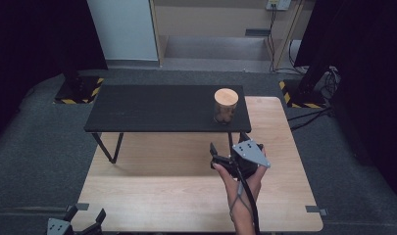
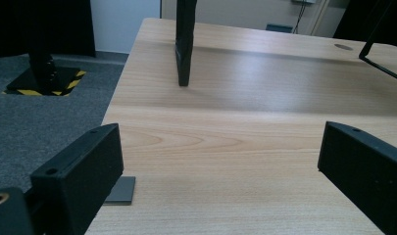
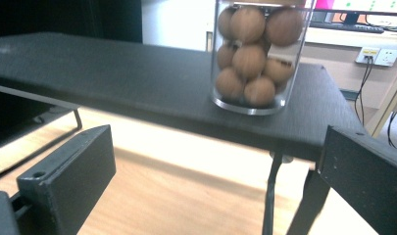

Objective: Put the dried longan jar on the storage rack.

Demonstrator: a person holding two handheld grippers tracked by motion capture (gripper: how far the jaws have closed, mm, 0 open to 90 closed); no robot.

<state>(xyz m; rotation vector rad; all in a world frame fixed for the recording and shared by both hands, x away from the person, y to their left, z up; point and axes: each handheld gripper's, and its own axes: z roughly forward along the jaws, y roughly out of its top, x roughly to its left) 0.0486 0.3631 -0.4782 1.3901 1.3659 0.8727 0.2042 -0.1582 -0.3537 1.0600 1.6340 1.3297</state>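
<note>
Two wide-open, empty grippers, right gripper [image 1: 228,143] before black shelf [image 1: 157,107] bearing ball-filled jar [image 1: 226,105], left gripper [image 1: 84,216] apart.

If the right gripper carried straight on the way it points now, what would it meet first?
Probably the front edge of the black shelf, which crosses the right gripper view just above the open jaws. The clear jar of brown balls stands farther back on the shelf. Depth is hard to judge; a slightly lower line would pass under the shelf.
</note>
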